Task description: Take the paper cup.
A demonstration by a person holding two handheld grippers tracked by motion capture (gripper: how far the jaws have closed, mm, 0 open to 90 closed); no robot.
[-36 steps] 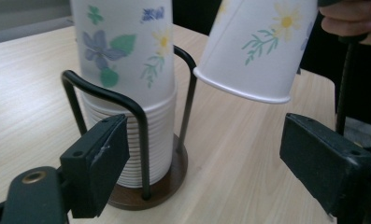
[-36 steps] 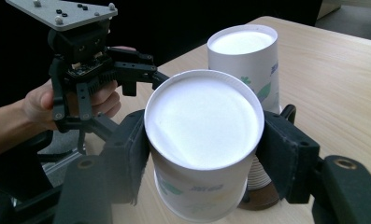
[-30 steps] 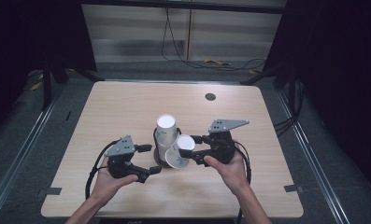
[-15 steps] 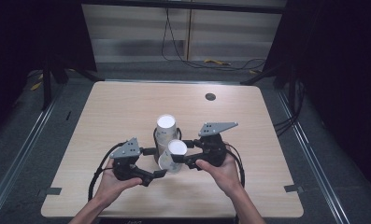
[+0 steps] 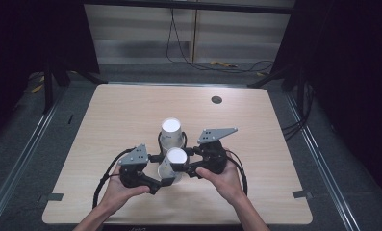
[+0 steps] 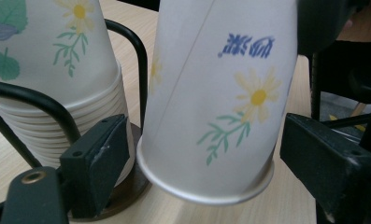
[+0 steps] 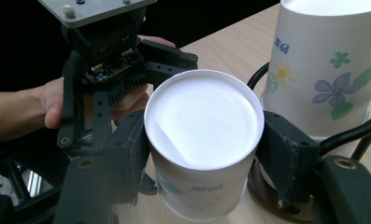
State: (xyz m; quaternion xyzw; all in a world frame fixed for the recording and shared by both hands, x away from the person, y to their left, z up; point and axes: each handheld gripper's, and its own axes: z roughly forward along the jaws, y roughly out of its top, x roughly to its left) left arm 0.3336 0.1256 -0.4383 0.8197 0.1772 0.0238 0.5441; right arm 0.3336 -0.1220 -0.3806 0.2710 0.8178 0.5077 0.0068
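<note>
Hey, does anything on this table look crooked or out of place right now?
Yes. The single paper cup, upside down, is tilted with its rim partly off the table, gripped by the right gripper. The cup stack beside it stands straight in its wire holder. Nothing is spilled.

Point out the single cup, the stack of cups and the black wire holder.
cup (image 7: 204, 123), right gripper view, its white upturned base.
stack (image 6: 57, 70), left gripper view, flowered side wall.
holder (image 6: 139, 60), left gripper view, upright wire loop.

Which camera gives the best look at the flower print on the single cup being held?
The left gripper view: the cup shows its daisy print close up. The right gripper view shows mostly its white bottom; the high view shows it small.
</note>
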